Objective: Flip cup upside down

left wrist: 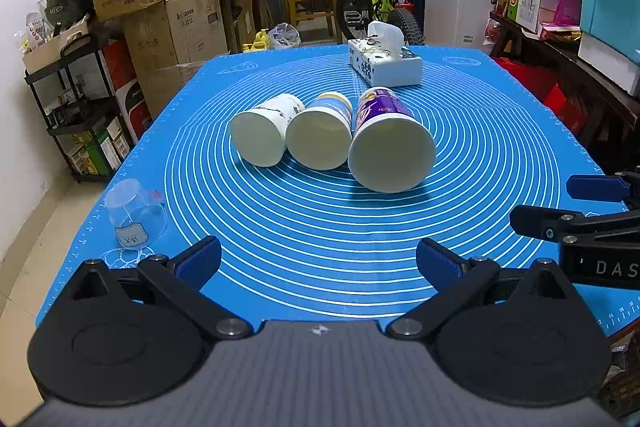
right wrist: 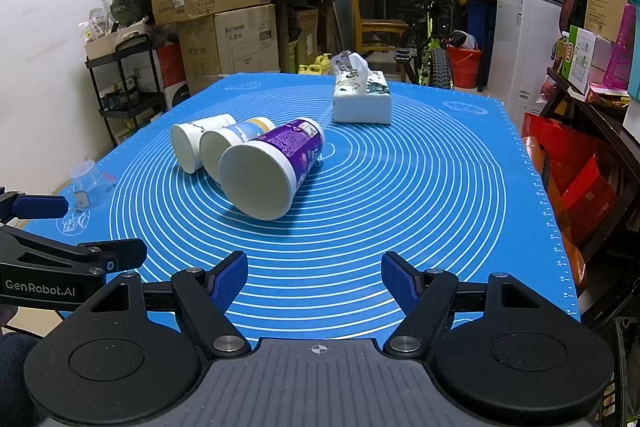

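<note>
On the blue ringed mat (left wrist: 320,247), mid-table, I see three paper cups lying on their sides in a row, touching, wide ends toward my cameras. Leftmost is the white cup (left wrist: 264,131) with a faint dark sketch; middle is the blue-and-yellow cup (left wrist: 320,131); rightmost is the purple cup (left wrist: 390,143), print too small to read. Behind them, a tissue box (left wrist: 384,61) with a tissue standing up from its slot. Near the mat's left edge, a clear plastic cup (left wrist: 134,215) sits mouth down, its small label unreadable.

Writing I can read: "GenRobot.AI" on the left gripper's side in the right view; "DAS" on the right gripper's body in the left view; "Inoaxss"-like print on a cardboard box (left wrist: 192,23), uncertain.

Left gripper (left wrist: 318,259): jaws wide apart, holding nothing, over the near mat. Right gripper (right wrist: 314,281): jaws likewise apart, nothing between them. Bare mat lies between both grippers and the cups. Ruler marks run along the mat's right edge; clutter stands beyond every side.
</note>
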Demonstrator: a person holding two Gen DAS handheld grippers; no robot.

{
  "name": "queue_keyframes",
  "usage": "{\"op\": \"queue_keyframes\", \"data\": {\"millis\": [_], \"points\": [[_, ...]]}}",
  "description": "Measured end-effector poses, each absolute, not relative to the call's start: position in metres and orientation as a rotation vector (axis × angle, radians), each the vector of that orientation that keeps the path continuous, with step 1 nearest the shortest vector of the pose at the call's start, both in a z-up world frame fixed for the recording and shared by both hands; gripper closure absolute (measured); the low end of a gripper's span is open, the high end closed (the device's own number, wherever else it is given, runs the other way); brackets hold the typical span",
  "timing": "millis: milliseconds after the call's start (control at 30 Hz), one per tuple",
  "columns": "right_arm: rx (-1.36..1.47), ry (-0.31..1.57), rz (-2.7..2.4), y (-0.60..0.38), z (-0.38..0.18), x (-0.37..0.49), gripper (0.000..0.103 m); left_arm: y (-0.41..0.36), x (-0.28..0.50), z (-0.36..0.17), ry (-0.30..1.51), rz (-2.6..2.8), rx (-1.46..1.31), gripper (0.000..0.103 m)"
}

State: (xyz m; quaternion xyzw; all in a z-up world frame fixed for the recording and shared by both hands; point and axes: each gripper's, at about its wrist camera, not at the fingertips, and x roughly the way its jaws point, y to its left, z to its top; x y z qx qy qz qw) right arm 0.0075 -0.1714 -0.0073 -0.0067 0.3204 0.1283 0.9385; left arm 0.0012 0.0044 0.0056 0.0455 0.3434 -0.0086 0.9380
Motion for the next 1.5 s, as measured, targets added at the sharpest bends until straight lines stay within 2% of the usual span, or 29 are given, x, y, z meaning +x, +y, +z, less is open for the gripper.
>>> {"op": "queue_keyframes", "data": {"millis": [1267, 1500], "points": [[-0.011, 0.654, 0.263, -0.171, -0.01, 0.009, 0.025, 0.012, 0.004, 0.003, 0.704, -0.011, 0.094, 0.001], [0.004, 0.635, 0.267, -0.17, -0.007, 0.022, 0.025, 0.028, 0.026, 0.004, 0.694, -0.007, 0.083, 0.001]]}}
